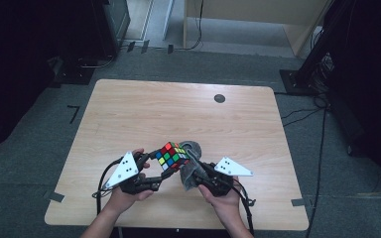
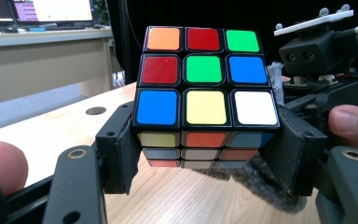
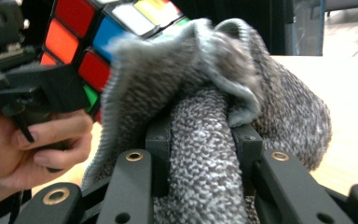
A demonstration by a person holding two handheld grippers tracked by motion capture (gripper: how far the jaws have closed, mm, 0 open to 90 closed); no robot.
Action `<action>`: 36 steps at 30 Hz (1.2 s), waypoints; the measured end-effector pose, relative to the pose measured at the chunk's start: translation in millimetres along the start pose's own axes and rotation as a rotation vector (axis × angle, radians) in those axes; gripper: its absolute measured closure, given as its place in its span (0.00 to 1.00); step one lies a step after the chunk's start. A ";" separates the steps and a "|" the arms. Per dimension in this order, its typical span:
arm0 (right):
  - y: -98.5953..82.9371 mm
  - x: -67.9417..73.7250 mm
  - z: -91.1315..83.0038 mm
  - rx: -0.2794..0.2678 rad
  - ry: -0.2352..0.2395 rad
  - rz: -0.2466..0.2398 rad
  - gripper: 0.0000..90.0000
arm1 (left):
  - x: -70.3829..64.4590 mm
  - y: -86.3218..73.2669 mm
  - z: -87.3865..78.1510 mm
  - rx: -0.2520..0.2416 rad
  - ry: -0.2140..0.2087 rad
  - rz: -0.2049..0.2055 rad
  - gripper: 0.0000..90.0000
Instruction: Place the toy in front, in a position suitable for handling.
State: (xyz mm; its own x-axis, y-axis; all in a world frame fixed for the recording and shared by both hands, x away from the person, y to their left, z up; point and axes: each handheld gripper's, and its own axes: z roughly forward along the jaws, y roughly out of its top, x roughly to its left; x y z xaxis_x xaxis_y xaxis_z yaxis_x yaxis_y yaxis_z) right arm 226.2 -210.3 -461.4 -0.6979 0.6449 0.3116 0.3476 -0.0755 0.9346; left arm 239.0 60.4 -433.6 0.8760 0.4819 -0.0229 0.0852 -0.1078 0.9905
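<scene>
Grey knitted cloth (image 3: 200, 154) sits clamped between the jaws of our right gripper (image 3: 199, 140), closed down on a bunched fold; the free end drapes forward and up against the puzzle cube (image 3: 93, 42). We hold the cube in the left gripper (image 2: 205, 154), its jaws closed on the two opposite side faces of the lower layers, so the cube sits upright and clear of the worktop (image 2: 60, 126).

From the right gripper, the cube lies directly ahead and slightly to its left, with the cloth touching the cube's near face. From the left gripper, the cloth lies behind and below the cube, on its right side. In the high view, both grippers meet near the worktop's front edge, cube (image 1: 172, 154) between them.

We judge the wiping stroke to depend on this contact: the right gripper carries the cloth across the face while the left gripper steadies the cube.
</scene>
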 end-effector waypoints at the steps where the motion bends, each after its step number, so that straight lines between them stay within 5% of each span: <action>1: -1.9 1.8 1.7 0.009 0.008 -0.004 0.75 | -0.9 0.2 0.6 -0.002 -0.005 -0.001 0.38; 7: -14.3 18.7 17.7 0.112 0.070 -0.086 0.75 | 1.7 2.1 -2.4 -0.012 0.006 -0.010 0.38; 14: 2.2 -2.8 -3.7 0.001 -0.019 -0.004 0.75 | 0.5 0.7 0.7 -0.002 -0.014 -0.025 0.38; 17: -3.0 2.1 2.2 0.029 0.025 -0.007 0.75 | -2.6 1.8 1.8 -0.013 -0.026 -0.031 0.38; 22: -22.5 18.5 22.7 0.137 0.173 -0.015 0.74 | 1.4 1.3 -0.2 -0.005 -0.009 -0.035 0.38; 25: -18.4 19.5 20.2 0.130 0.133 -0.058 0.74 | 4.8 0.0 -1.7 -0.017 -0.011 -0.055 0.38; 30: -5.2 1.1 2.6 0.004 0.013 -0.007 0.74 | 4.3 -1.5 -0.2 -0.007 -0.014 -0.052 0.38; 36: -19.4 18.5 19.2 0.124 0.111 -0.077 0.74 | 4.9 -0.5 -0.7 -0.009 -0.009 -0.052 0.38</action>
State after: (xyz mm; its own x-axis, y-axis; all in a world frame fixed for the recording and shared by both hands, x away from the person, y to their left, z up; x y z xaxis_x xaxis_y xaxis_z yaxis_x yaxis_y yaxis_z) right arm 218.6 -182.3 -477.0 -0.7881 0.5563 0.2635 0.3604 0.0699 0.9302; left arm 242.9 63.4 -434.1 0.8748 0.4785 -0.0760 0.1267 -0.0747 0.9891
